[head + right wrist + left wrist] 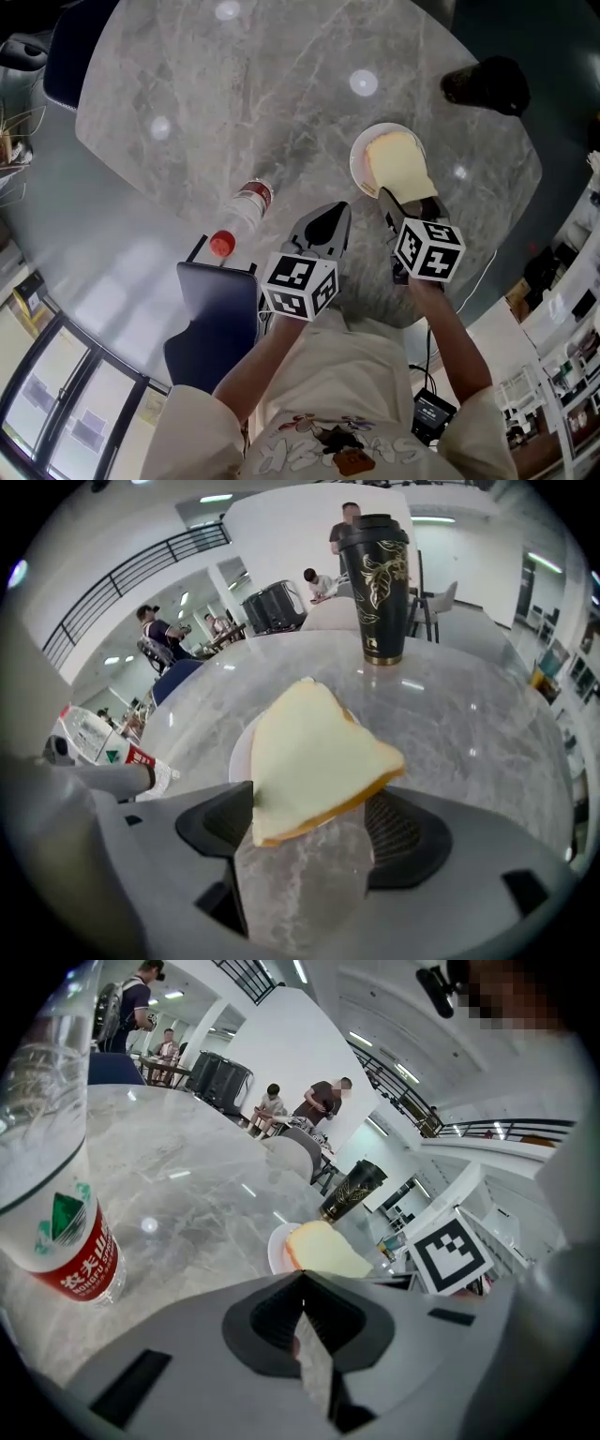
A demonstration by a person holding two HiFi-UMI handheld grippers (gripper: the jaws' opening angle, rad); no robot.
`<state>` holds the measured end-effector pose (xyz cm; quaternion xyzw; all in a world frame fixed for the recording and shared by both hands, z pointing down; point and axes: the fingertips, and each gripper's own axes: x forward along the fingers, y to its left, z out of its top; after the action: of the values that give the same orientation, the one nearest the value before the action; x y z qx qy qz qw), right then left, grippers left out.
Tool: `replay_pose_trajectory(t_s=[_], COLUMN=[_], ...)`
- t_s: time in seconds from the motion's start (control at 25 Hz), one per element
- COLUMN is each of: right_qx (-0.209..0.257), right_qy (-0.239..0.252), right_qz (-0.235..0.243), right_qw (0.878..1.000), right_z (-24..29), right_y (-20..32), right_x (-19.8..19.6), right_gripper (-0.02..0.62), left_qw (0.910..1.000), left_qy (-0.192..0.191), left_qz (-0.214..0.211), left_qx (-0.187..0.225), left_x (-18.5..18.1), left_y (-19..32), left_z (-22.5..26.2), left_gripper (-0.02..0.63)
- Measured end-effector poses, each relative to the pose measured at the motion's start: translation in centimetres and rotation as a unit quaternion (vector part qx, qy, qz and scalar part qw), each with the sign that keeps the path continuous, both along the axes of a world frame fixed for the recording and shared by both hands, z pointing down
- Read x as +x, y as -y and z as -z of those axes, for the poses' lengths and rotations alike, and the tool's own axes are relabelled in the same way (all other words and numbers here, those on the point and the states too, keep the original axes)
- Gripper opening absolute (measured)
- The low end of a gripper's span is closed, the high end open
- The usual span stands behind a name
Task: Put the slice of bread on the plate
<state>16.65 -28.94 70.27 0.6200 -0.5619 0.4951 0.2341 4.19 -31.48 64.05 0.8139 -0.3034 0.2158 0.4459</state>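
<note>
Looks down the right gripper (309, 832), jaws wide apart, not pressing the slice of bread (314, 757) lying on the white plate (238, 754). Shows behind it an upright black tumbler (380, 583), and at left a bottle (103, 744) on its side.

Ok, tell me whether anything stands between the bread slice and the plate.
Nothing visible does. The slice of bread already lies over the plate, its near edge overhanging the rim, between the open jaws of the right gripper.

text | bottle (73, 1251) red label: white "农夫山泉" beside small "NONGFU SPRING" | shirt (323, 412) print: large letters, upside down, not legible
</note>
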Motion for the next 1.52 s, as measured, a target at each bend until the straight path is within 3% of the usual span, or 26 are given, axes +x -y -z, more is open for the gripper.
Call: replay_pose_trajectory(t_s=[0.12,0.24,0.48,0.72,1.12,1.16,1.24,1.28,1.36,1.52], right_qx=[-0.001,-0.004,0.007,0.034,0.099,0.103,0.112,0.115,0.123,0.143], right_qy=[-0.049,-0.102,-0.171,-0.152,-0.069,-0.068,-0.071,-0.069,-0.062,-0.064], right_qz=[0.036,0.064,0.053,0.034,0.035,0.035,0.035,0.034,0.030,0.029], right_qw=[0.998,0.993,0.984,0.987,0.992,0.992,0.991,0.990,0.990,0.987], right_z=[0.3,0.5,0.9,2.6,7.8,8.4,9.6,10.1,11.2,13.3], right_y=[0.5,0.8,1.0,1.2,0.0,-0.4,-1.5,-2.0,-3.0,-5.0], right_x=[0.4,1.0,2.6,2.2,-0.1,-0.1,0.1,0.2,0.3,0.6], right_gripper=[0.381,0.450,0.464,0.463,0.459,0.450,0.336,0.310,0.305,0.202], left_qw=[1.0000,1.0000,1.0000,0.9999,0.9985,0.9983,0.9978,0.9976,0.9969,0.9954], left_qy=[0.001,0.002,0.001,0.000,-0.008,-0.008,-0.008,-0.008,-0.006,0.000], left_qz=[0.003,0.004,0.003,-0.001,-0.008,-0.008,-0.008,-0.009,-0.012,-0.015], left_qx=[0.002,0.001,0.004,0.015,0.053,0.057,0.065,0.069,0.078,0.094], left_x=[-0.3,-0.4,-0.3,0.2,1.3,1.3,1.4,1.4,1.4,1.5], left_y=[0.1,0.0,-0.2,0.1,-0.5,-0.7,-1.4,-1.8,-2.5,-4.5], left_z=[0.1,0.1,0.5,1.6,5.6,6.2,7.4,8.0,9.0,10.9], left_gripper=[0.011,0.009,0.009,0.011,0.009,0.011,0.011,0.009,0.009,0.011])
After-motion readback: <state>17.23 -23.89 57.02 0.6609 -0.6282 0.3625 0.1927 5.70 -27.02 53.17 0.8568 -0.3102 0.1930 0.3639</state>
